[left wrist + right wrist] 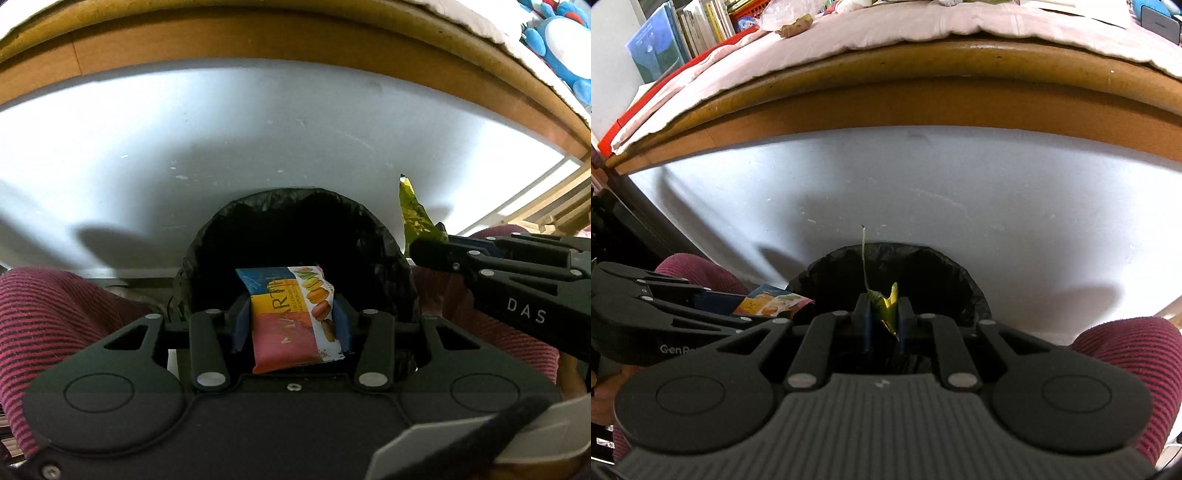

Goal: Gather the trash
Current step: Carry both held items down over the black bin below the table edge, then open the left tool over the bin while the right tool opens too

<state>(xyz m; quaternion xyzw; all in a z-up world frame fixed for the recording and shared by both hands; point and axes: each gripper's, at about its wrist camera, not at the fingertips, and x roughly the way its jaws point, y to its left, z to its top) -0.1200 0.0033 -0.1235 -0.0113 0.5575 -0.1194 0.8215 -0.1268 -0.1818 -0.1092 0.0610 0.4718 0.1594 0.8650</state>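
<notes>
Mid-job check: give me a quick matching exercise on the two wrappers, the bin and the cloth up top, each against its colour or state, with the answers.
Things:
1. macaron packet
2. yellow-green wrapper
3. bin liner
4. cloth on the wooden top

States:
A. black, open-mouthed, below both grippers
B. pale pink, draped over the edge
C. clamped in the right gripper
D. clamped in the left gripper

Pairs: 1-D, 2-C, 3-A, 4-B
</notes>
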